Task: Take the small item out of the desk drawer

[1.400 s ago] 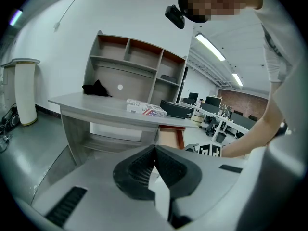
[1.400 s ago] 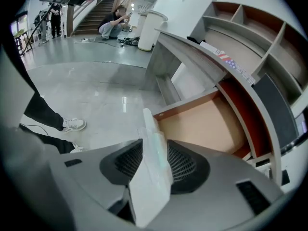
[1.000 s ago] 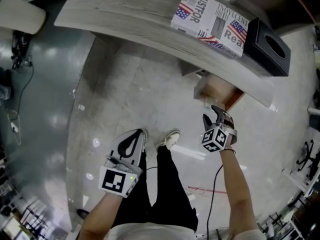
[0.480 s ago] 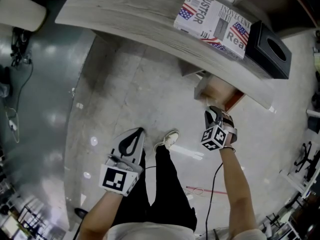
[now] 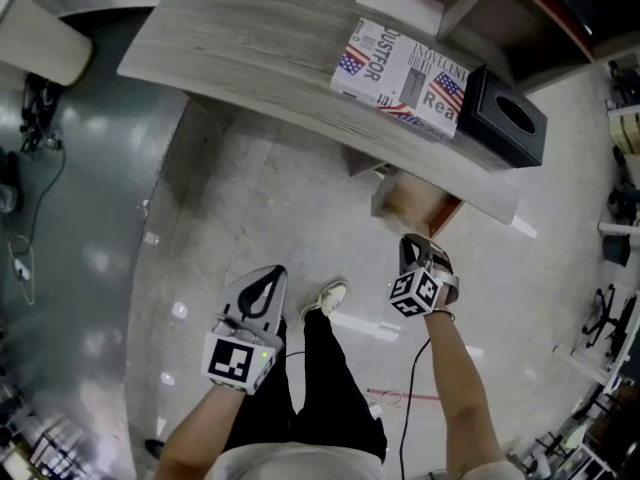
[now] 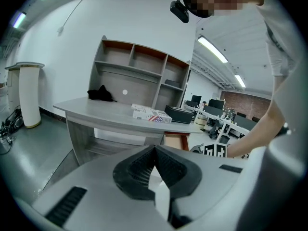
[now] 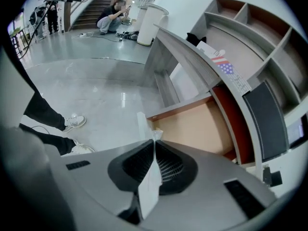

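The desk drawer stands pulled out under the grey desk, and its tan bottom shows nothing lying on it. My right gripper hangs just above the drawer's front corner. Its jaws have just been closing, and they are now shut on a small thin white item whose edge sticks out past the tips. In the head view the right gripper sits at the front of the drawer. My left gripper is held low over the floor, shut, with nothing seen in it.
On the desk lie a flag-printed box and a black box. A shelf unit stands at the back of the desk. The person's legs and white shoe are between the grippers. A white pillar stands at left.
The right gripper's jaws went from wide apart to closed on the white item, and the gripper rose slightly from the drawer. The left gripper stayed in place.
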`<state>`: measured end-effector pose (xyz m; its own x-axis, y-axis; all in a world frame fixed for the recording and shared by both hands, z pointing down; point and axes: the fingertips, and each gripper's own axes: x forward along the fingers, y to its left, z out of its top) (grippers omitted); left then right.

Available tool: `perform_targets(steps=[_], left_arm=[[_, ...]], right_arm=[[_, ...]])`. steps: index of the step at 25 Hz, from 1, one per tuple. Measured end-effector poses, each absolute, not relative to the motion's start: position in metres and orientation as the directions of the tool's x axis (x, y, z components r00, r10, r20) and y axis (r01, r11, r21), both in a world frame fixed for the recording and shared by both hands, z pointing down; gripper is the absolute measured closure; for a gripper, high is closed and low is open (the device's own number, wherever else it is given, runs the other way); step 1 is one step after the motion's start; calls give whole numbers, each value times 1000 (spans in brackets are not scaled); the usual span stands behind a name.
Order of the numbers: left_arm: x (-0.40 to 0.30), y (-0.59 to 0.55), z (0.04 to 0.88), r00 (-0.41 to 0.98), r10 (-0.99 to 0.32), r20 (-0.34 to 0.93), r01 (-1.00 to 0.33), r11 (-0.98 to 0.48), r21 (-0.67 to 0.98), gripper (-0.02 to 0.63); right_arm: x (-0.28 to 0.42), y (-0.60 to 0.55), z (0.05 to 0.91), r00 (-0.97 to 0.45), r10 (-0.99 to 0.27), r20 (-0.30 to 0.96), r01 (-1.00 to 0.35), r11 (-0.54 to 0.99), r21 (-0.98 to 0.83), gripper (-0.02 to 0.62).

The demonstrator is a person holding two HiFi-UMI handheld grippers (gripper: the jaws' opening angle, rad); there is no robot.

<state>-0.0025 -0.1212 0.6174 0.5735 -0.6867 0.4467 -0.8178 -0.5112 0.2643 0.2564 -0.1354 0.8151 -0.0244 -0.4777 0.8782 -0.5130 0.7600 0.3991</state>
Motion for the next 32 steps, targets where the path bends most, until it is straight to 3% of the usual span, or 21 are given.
perform_targets(steps=[21, 32], left_arm=[[-39, -88, 502, 606, -712, 354, -793, -576, 198, 588], [-30, -100, 450, 652, -714, 255, -757, -635, 156, 588]], right_arm=[[219, -94, 651, -45, -611, 790, -671, 604, 429, 568], [218, -74, 542, -46, -728, 684, -760, 470, 449, 569]])
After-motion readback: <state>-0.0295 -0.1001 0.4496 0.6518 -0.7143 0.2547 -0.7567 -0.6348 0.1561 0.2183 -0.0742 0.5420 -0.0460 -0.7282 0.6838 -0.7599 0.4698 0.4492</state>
